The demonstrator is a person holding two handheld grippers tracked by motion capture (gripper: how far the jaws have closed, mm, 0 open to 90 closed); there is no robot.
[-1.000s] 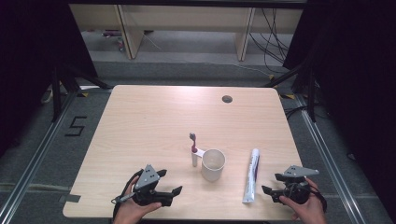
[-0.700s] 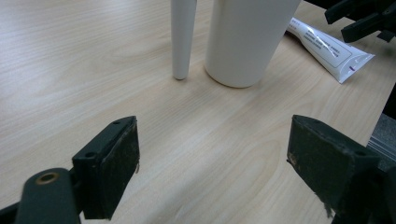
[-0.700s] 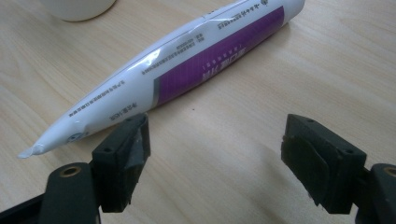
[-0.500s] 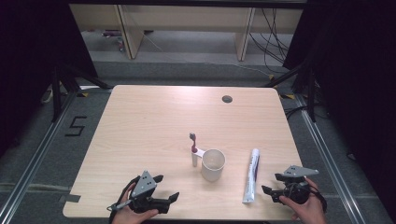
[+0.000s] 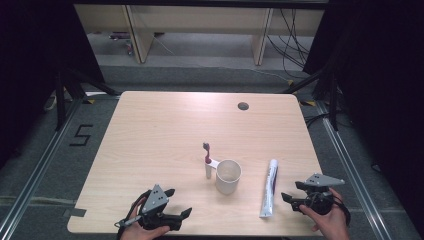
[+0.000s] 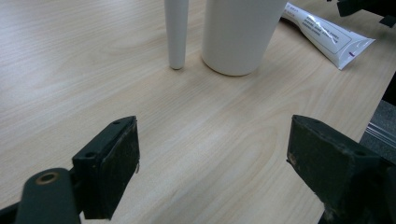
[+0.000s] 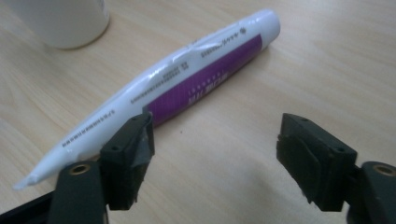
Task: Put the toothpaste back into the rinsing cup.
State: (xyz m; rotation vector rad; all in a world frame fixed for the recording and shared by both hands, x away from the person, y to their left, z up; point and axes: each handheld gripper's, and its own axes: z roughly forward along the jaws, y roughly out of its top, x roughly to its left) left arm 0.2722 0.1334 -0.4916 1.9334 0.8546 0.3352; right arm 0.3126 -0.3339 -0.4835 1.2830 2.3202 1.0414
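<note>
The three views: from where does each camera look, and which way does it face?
High view: above the table's near side, facing forward and down; both hands hold grippers.
Left gripper view: on the left gripper, over open jaws toward cup and toothbrush.
Right gripper view: on the right gripper, over open jaws toward the toothpaste tube.
All share the tube.

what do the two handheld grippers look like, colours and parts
Both are black. The left gripper carries a grey three-cornered plate with small holes on top, and so does the right gripper. In the gripper views each has two blocky black jaws with flat, scuffed pads on linked arms with round pivot holes.
</note>
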